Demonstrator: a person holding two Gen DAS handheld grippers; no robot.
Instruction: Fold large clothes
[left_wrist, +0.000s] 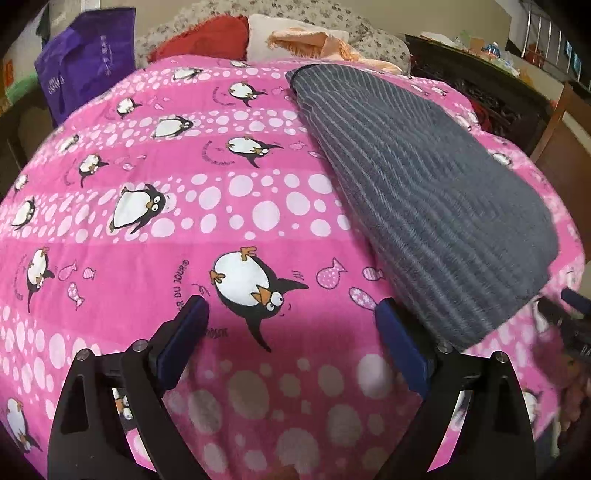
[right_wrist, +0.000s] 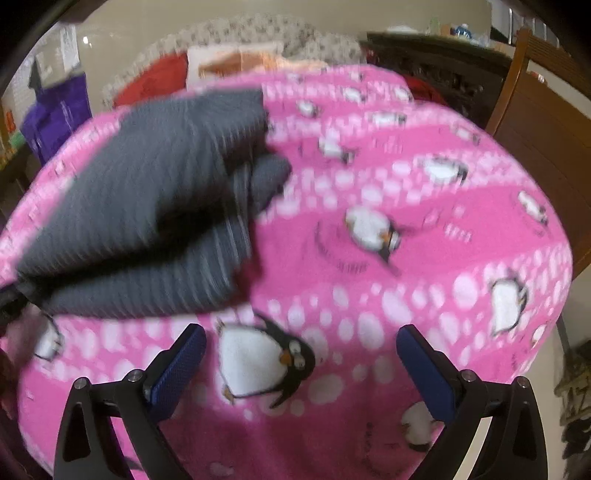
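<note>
Grey striped garment (left_wrist: 424, 192) lies folded on pink blanket (left_wrist: 184, 258) at two o'clock; left hand-held gripper (left_wrist: 291, 332) and right hand-held gripper (right_wrist: 301, 354) gape empty, likely between folds, regrasp next.

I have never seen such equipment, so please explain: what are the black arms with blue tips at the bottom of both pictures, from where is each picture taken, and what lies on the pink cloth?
The black arms are hand-held grippers; a person carries one in each hand. Each picture comes from a wide-angle camera on one gripper, looking forward along its two blue-padded fingers, so everything appears curved. The first shows the left gripper, the second the right gripper. Both are open and hold nothing. Under them spreads a pink fleece blanket with penguins and white dots. On it lies a folded dark grey garment with thin pale stripes, which the blurred right view shows bunched. Behind are a purple bag and a red cushion.
</note>
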